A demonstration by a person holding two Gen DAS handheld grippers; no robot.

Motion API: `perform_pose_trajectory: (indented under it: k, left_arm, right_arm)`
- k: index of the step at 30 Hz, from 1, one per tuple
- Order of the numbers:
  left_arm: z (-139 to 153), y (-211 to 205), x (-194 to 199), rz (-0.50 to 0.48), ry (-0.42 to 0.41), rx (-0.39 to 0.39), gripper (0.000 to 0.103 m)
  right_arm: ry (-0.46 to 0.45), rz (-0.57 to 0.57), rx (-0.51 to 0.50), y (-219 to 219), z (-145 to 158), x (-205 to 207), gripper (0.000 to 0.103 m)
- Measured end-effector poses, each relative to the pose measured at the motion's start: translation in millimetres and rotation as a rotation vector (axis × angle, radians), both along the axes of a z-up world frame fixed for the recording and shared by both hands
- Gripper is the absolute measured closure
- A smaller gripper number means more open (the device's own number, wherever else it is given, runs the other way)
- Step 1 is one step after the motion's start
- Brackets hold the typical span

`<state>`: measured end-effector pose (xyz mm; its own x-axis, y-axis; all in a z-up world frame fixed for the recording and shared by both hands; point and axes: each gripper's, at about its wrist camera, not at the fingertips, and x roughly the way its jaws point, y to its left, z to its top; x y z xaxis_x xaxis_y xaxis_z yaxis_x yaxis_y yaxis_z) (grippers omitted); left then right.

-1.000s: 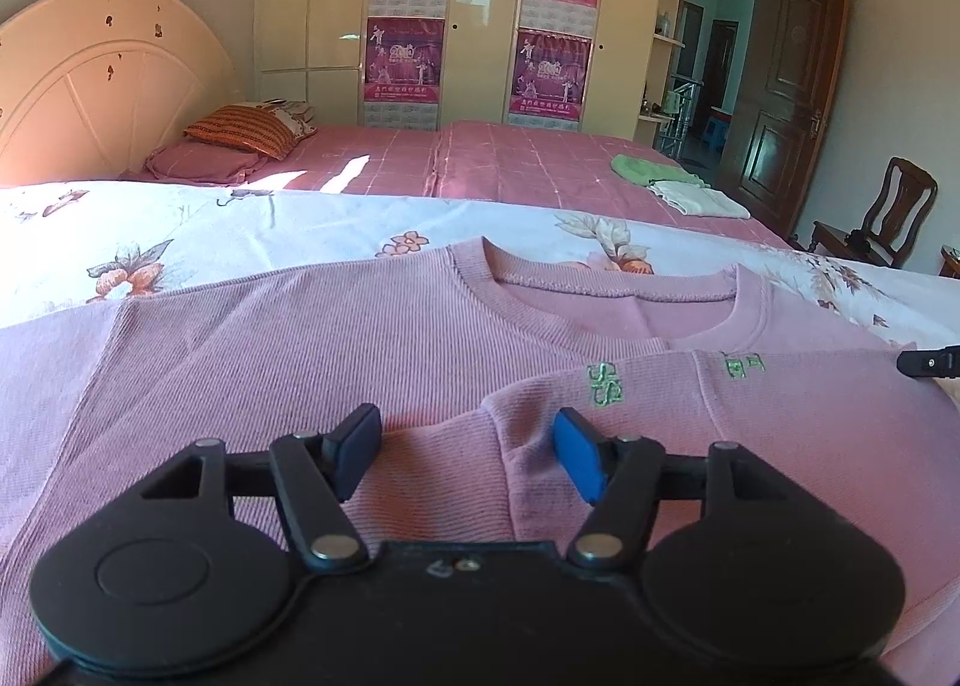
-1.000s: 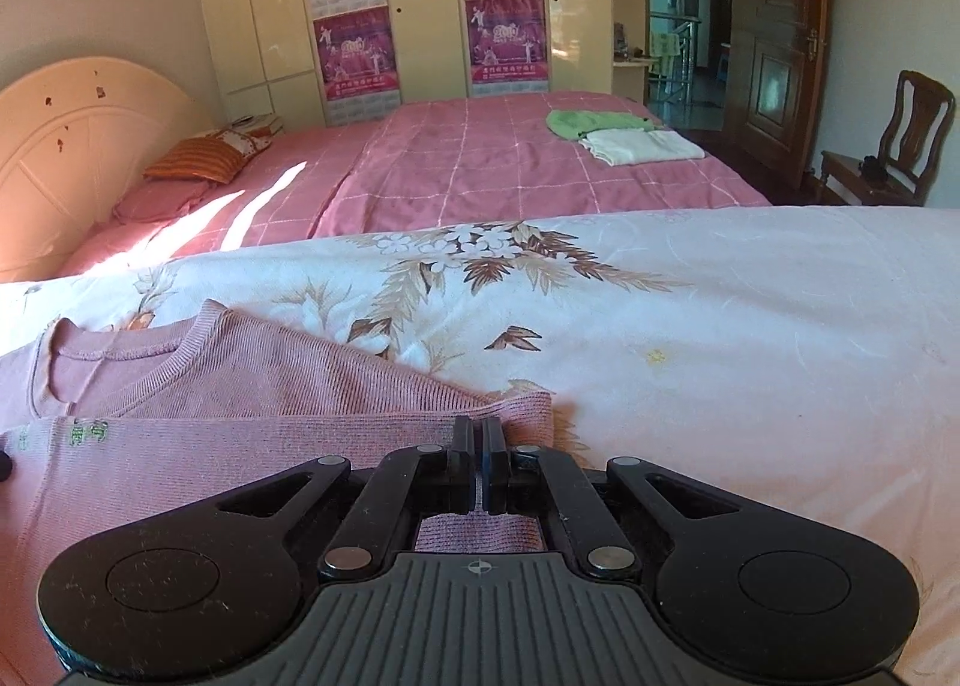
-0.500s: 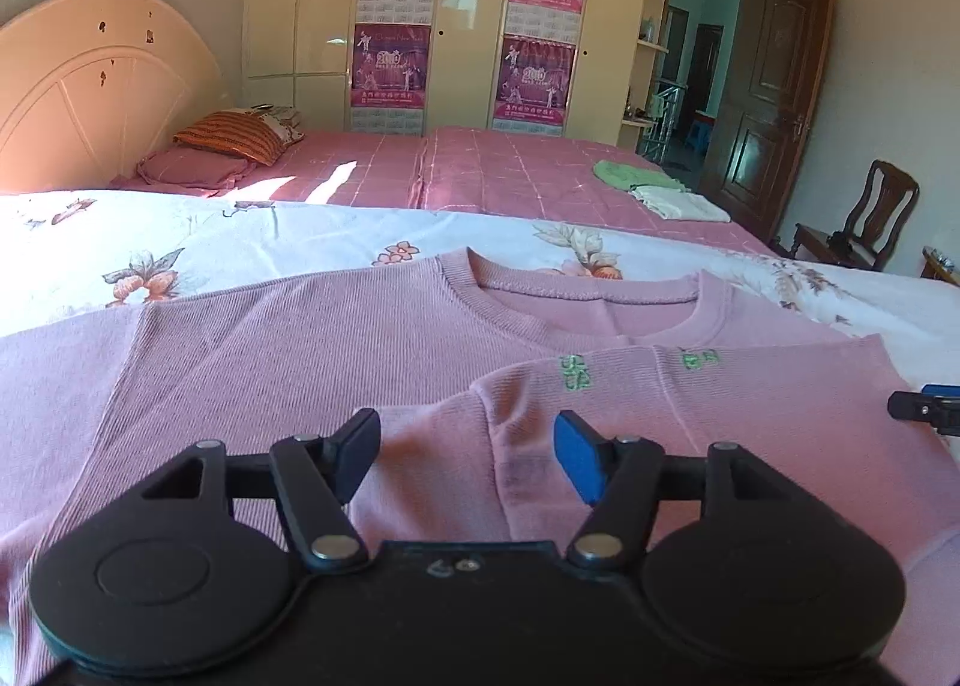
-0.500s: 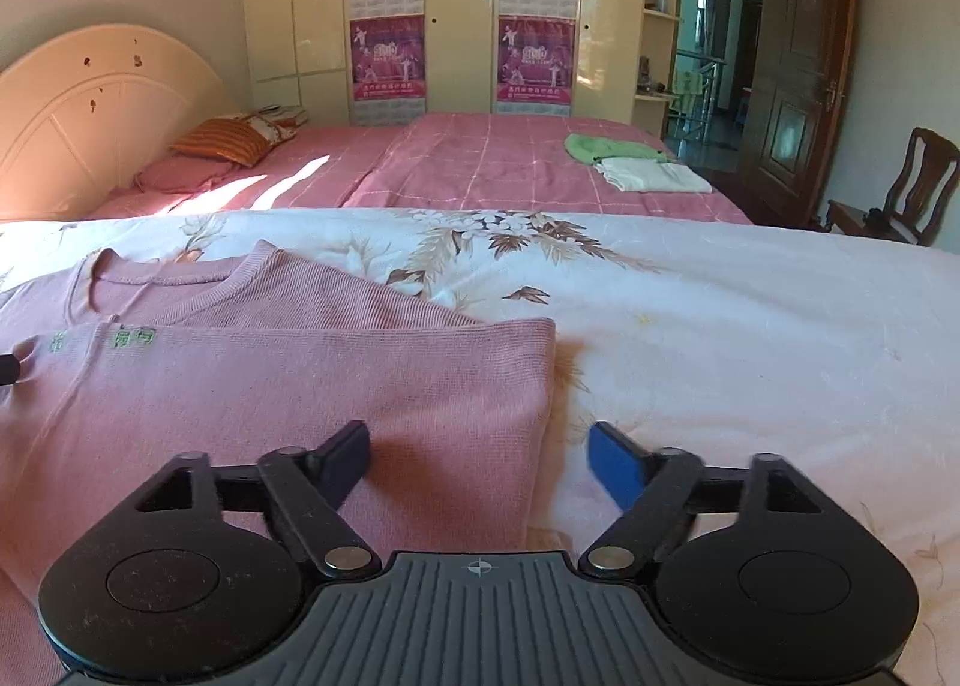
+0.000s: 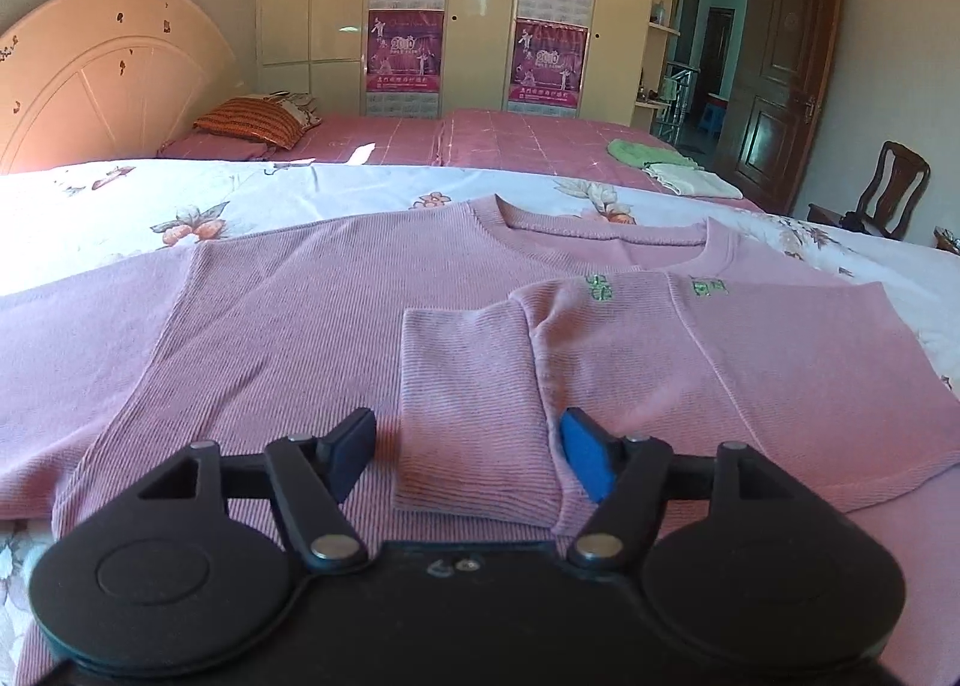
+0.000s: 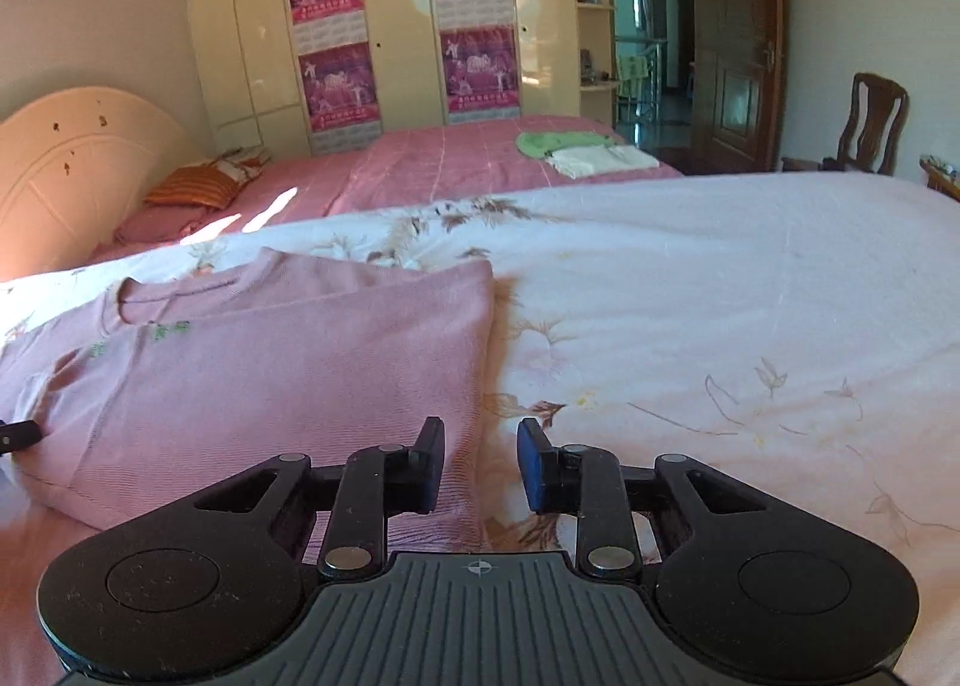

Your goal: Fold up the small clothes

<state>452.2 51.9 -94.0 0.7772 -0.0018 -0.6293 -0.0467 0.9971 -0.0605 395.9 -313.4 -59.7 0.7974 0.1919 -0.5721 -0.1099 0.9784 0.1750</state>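
A pink knit sweater [image 5: 288,326] lies flat on the floral bedspread [image 5: 120,206], collar away from me. Its right side is folded inward over the body, and the folded sleeve cuff [image 5: 474,404] lies on top. My left gripper [image 5: 468,458] is open and empty, its fingers either side of the cuff's near end. In the right wrist view the sweater [image 6: 270,380] lies to the left. My right gripper [image 6: 480,464] is open and empty above the sweater's folded right edge.
The floral bedspread [image 6: 720,326] stretches to the right. A second bed with a pink cover [image 5: 510,140] lies beyond, with a striped pillow [image 5: 252,122] and folded green and white cloths [image 5: 666,164]. A wooden chair [image 6: 870,122] and dark door [image 5: 774,80] stand at right.
My right gripper let go of the sweater's folded edge, opened wide, then narrowed and drew back to the right. My left gripper pulled back, showing the folded cuff.
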Motion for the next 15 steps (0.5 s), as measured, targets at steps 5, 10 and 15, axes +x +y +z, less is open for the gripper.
perform_pose_trajectory:
  k: [5, 10, 15]
  left_arm:
    - [-3, 1, -4, 0.02, 0.005, -0.003, 0.033]
    - [-1, 5, -10, 0.045, 0.004, -0.031, 0.031]
    - [-1, 20, -26, 0.087, 0.014, -0.056, 0.032]
  right_arm:
    - [0.08, -0.002, -0.013, 0, -25, -9, 0.075]
    - [0.089, -0.015, -0.049, 6, -25, -9, 0.075]
    - [0.097, -0.014, -0.06, 9, -28, -9, 0.075]
